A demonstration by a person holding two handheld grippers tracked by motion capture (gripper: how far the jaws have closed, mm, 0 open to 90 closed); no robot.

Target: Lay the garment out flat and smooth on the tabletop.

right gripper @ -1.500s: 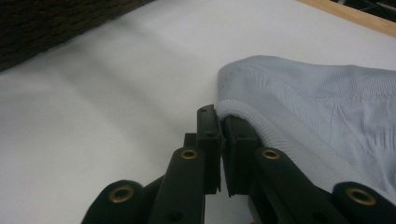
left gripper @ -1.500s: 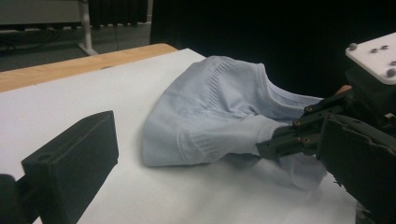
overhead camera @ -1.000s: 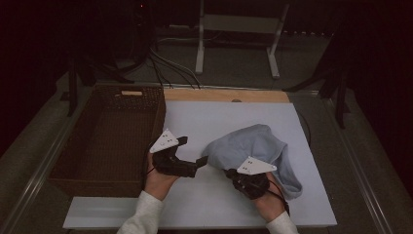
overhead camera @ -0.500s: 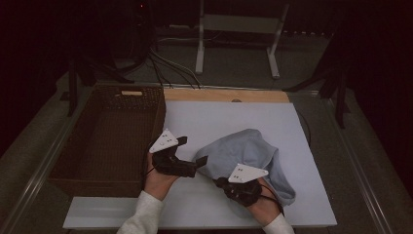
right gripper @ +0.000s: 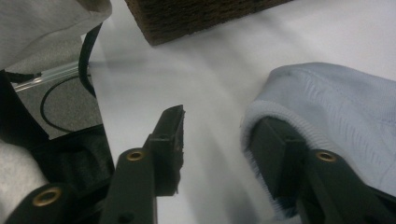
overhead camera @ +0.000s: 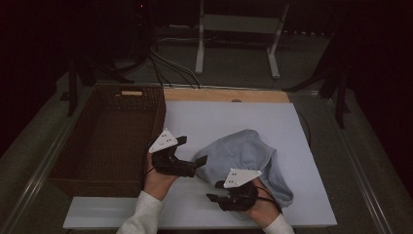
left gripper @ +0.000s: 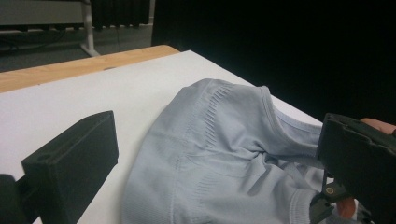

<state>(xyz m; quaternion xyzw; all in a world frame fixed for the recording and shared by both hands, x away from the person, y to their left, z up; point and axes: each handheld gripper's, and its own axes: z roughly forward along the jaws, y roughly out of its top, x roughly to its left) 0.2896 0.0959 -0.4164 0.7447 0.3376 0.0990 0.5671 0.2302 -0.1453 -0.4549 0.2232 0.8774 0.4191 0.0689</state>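
A light blue knitted garment point(overhead camera: 248, 151) lies bunched on the white board point(overhead camera: 219, 117), right of centre. My left gripper point(overhead camera: 191, 150) points right at the garment's left edge with its jaws spread wide. In the left gripper view the garment point(left gripper: 219, 154) lies beside the one jaw that shows, and nothing is pinched. My right gripper point(overhead camera: 215, 191) sits at the garment's front edge and points left. Its jaws have just been opening. In the right gripper view point(right gripper: 219, 126) they stand apart. The garment's ribbed hem point(right gripper: 336, 102) is draped over the right jaw, while the left jaw is bare above the board.
A dark wicker basket point(overhead camera: 107, 141) stands against the board's left edge, and its corner point(right gripper: 196, 14) is close to the right gripper. A wooden strip point(overhead camera: 224, 95) runs along the board's far edge. Cables and a metal stand point(overhead camera: 234, 29) lie on the floor behind.
My right gripper has shifted a little toward the front left, pulling the garment's edge with it. Its jaws have then parted. The left gripper has stayed where it was.
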